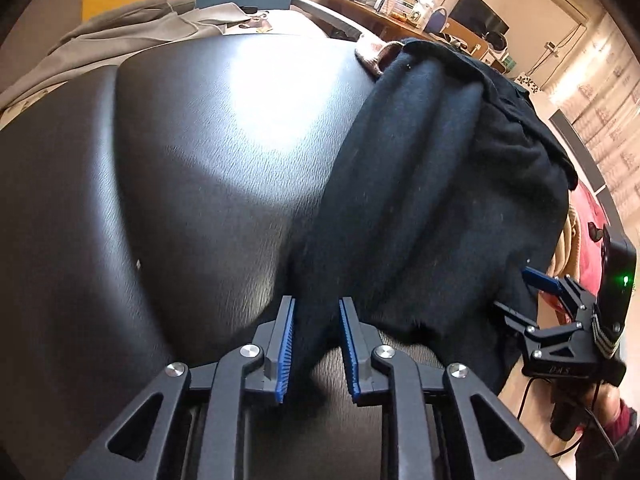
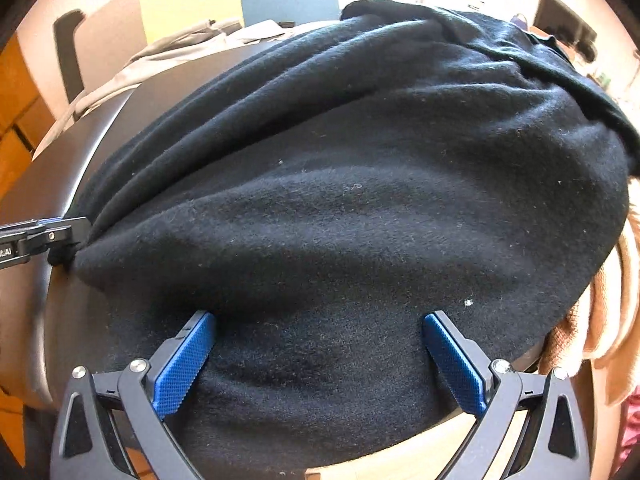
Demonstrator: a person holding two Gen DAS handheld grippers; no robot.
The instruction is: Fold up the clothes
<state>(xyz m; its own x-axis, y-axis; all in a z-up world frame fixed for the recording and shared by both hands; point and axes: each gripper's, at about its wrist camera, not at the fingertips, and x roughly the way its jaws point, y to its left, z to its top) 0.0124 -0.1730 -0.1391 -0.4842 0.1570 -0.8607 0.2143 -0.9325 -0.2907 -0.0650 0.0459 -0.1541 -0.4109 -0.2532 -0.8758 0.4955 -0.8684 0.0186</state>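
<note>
A black fleece garment [image 1: 432,184] lies bunched on a black leather seat [image 1: 180,168]. My left gripper [image 1: 316,312] is shut on the garment's near left corner, cloth pinched between its blue pads. In the right wrist view the garment [image 2: 360,200] fills the frame. My right gripper [image 2: 320,324] is wide open, its fingers straddling the garment's near edge with nothing pinched. The left gripper [image 2: 60,236] shows at the left edge there, holding the corner. The right gripper [image 1: 536,280] shows at the right in the left wrist view.
A grey garment [image 1: 132,36] lies behind the seat. A pink and tan cloth [image 2: 600,320] hangs off the seat's right side. A wooden desk with clutter [image 1: 400,8] stands at the back. The seat's front edge [image 2: 500,408] runs under the right gripper.
</note>
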